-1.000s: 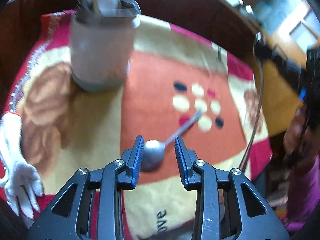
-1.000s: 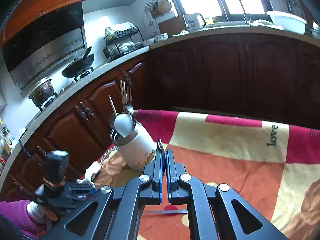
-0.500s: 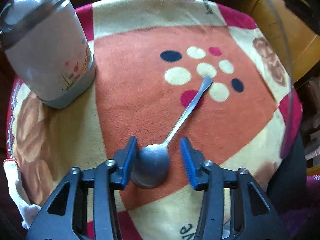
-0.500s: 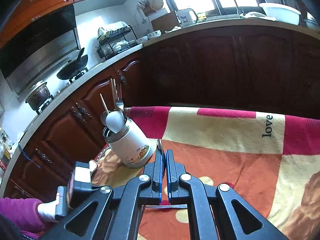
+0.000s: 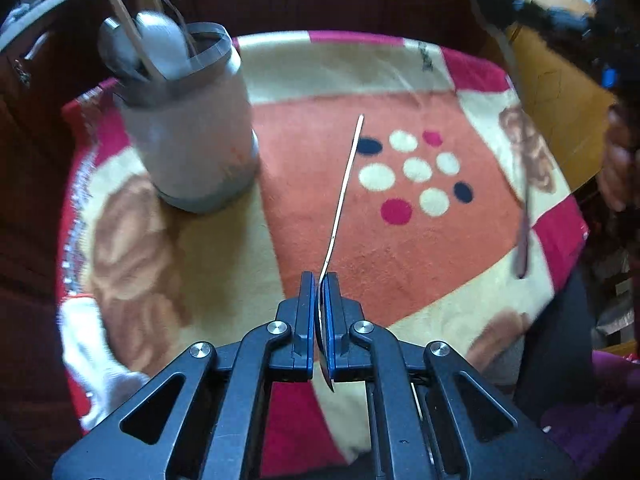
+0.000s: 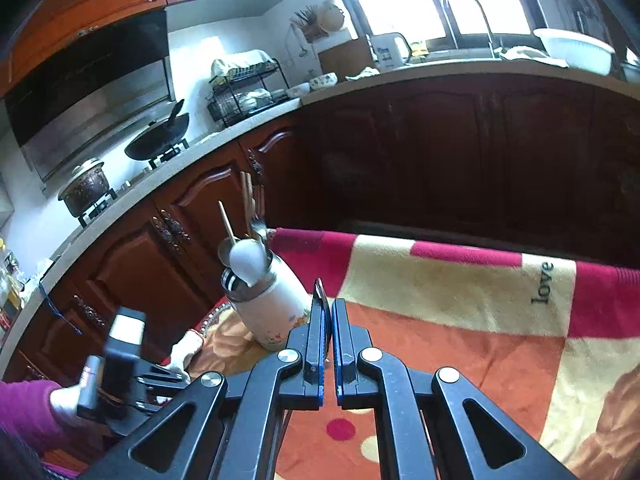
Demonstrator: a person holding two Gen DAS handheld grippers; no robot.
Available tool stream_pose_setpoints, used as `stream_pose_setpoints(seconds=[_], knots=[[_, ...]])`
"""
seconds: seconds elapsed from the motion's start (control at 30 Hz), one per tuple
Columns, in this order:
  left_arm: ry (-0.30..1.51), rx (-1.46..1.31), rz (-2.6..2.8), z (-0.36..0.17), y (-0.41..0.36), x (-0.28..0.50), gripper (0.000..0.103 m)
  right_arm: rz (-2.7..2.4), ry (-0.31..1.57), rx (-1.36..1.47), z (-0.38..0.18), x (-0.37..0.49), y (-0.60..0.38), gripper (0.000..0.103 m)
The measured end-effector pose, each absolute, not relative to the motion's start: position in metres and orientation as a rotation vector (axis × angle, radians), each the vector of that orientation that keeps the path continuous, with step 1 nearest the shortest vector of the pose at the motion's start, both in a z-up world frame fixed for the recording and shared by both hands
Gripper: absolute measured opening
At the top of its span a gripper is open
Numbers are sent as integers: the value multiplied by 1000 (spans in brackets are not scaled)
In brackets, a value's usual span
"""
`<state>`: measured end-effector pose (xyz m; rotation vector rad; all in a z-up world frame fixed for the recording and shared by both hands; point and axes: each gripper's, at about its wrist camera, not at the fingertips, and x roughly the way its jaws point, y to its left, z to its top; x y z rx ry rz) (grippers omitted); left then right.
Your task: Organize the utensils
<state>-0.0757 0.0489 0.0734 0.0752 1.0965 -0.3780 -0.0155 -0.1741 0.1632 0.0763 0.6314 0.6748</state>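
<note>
Since 0.5 s ago the left gripper has closed its jaws onto the spoon and lifted it off the blanket; before, the blue pads stood apart on either side of the bowl, w/ the spoon lying flat. Now the bowl is pinched edge-on between the pads, its lower rim poking out behind them toward the camera, handle running up and away from the tips, clear of the cloth.

Handling, as a guess: thin metal, light, stiff, not fragile, but smooth and curved, so a pinch across the bowl could let it pivot or slide. A hold nearer the neck would prob. steady it more; w/ this grip, slow moves and handle tilted down for the drop-in.

Right gripper is shut too, w/ a thin metal edge, maybe 1 more utensil, showing at the tips; can't tell what.

Outward: the utensil holder stands upright left of and beyond the left gripper, well apart from the spoon tip, already holding spoons and chopsticks. No other loose cutlery shows on the blanket.
</note>
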Motion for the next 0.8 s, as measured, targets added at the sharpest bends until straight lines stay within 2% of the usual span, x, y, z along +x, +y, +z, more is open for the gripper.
stream_pose_setpoints(seconds=[0.2, 0.43, 0.8], knots=[[1016, -2, -371, 123, 78, -84, 3, 709, 598, 73, 179, -11, -154, 3], [1006, 66, -287, 148, 106, -76, 3, 730, 555, 53, 194, -1, -125, 3], [1142, 265, -259, 168, 140, -58, 3, 680, 404, 35, 251, 48, -67, 3]])
